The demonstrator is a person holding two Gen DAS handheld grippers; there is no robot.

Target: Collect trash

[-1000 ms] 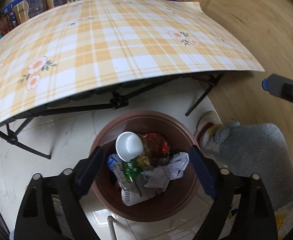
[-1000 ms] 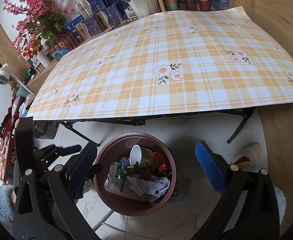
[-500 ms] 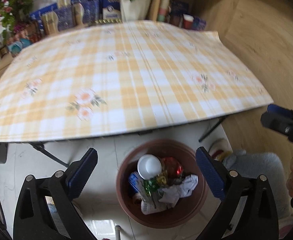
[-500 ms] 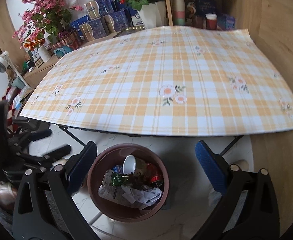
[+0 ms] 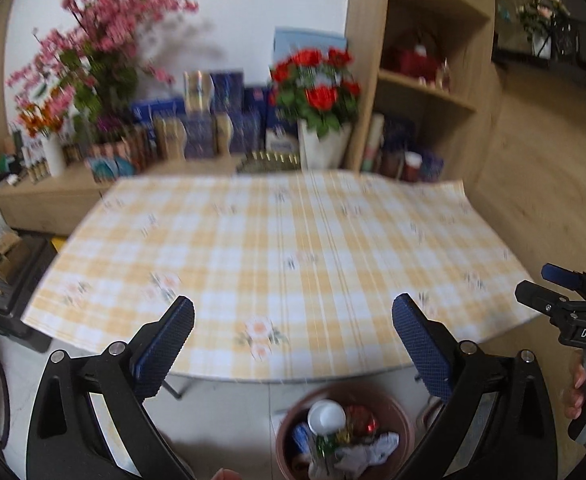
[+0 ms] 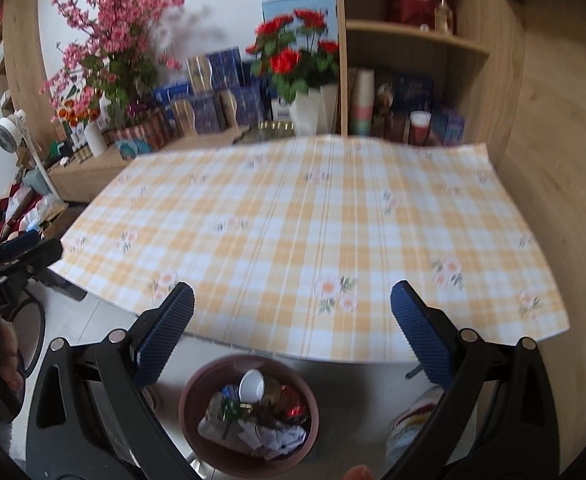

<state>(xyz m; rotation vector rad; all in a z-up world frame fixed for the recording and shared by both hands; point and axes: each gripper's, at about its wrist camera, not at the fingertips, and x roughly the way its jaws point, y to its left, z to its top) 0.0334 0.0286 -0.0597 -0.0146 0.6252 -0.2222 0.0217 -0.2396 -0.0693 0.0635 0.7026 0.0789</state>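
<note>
Just above the table edge, both the left gripper [image 5: 293,320] and right gripper [image 6: 292,318] hang wide open with nothing in them. The trash bin [image 6: 249,414] sits on the floor below and slightly ahead, already full of trash [image 6: 253,420]; the tablecloth [image 6: 313,232] beyond looks bare, so probably little left to grab.

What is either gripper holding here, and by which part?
Nothing. The left gripper and right gripper are both open and empty, above the checked tablecloth.
</note>
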